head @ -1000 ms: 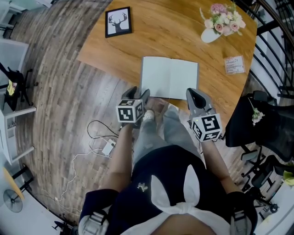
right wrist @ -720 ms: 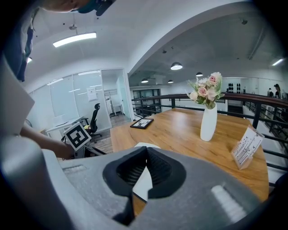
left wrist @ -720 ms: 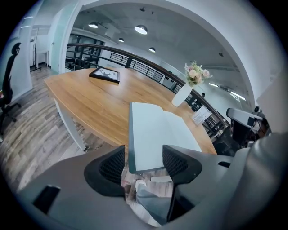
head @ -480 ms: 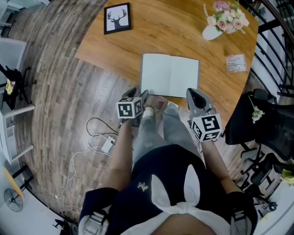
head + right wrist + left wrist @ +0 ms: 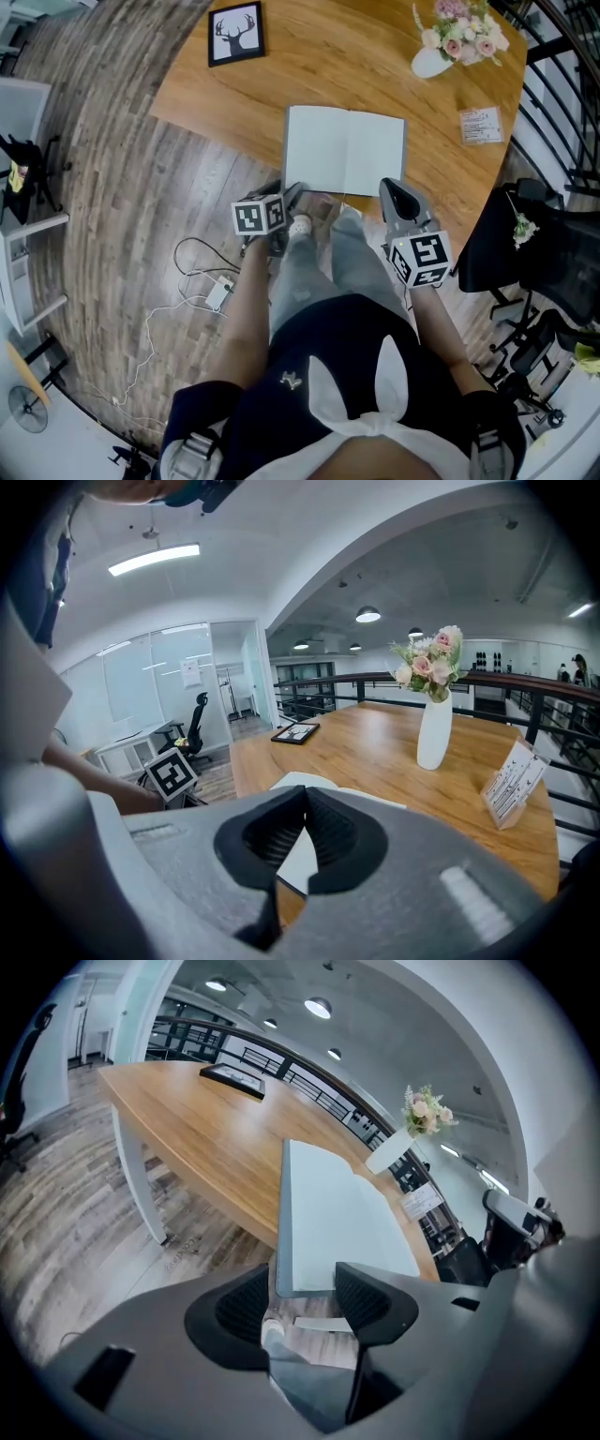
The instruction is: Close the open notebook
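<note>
The open notebook (image 5: pixel 345 150), its white pages blank, lies flat at the near edge of the wooden table (image 5: pixel 375 66). My left gripper (image 5: pixel 292 195) hovers at its near left corner. In the left gripper view the left gripper (image 5: pixel 302 1290) is open; its jaws have just been closing a little. The notebook (image 5: pixel 337 1208) has its corner at the mouth of the gap, and neither pad touches it. My right gripper (image 5: pixel 396 194) waits by the near right corner. The right gripper (image 5: pixel 305 803) is shut on nothing, and the notebook (image 5: pixel 298 860) shows behind it.
A framed deer picture (image 5: pixel 234 33) lies at the table's far left. A white vase of flowers (image 5: pixel 450 42) and a small card stand (image 5: pixel 480 127) stand at the far right. A black chair (image 5: pixel 534 253) is on the right. Cables (image 5: pixel 202 281) lie on the floor.
My left gripper has sunk and rolled a little, ending closer to the notebook's near left corner. The right gripper and the notebook have not moved.
</note>
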Tool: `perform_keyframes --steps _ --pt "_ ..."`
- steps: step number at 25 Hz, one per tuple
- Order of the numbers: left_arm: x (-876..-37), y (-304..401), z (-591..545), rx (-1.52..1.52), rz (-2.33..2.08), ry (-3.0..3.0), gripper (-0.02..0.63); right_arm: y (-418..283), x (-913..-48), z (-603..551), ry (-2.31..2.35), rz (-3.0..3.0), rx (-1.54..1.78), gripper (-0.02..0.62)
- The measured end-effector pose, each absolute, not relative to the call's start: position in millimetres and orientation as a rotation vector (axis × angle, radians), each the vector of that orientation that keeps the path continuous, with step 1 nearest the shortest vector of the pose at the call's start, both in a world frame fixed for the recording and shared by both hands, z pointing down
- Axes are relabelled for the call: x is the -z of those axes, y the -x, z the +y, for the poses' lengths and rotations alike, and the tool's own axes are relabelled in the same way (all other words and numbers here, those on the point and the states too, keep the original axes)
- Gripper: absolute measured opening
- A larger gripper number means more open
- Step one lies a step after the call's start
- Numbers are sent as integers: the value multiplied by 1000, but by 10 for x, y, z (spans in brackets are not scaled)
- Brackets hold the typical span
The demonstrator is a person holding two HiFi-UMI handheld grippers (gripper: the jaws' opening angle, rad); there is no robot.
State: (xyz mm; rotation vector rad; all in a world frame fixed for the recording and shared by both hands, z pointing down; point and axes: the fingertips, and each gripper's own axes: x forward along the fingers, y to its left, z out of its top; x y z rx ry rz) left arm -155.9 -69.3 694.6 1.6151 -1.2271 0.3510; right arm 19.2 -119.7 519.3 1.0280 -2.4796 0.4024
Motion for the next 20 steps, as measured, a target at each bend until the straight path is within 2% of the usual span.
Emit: perform_keyframes --steps 9,13,20 --pt "-6921 1561 -691 -267 -1211 -1586 171 -221 -5214 -1208 -1027 -2476 -403 -2" --pt "-6867 1590 -691 -248 -1226 -1572 100 -219 -5195 -1207 -1027 -2479 -400 -2" --pt "-6821 1593 -665 -263 -1267 -1559 77 -252 -5153 -1201 -1041 -2487 -389 -2"
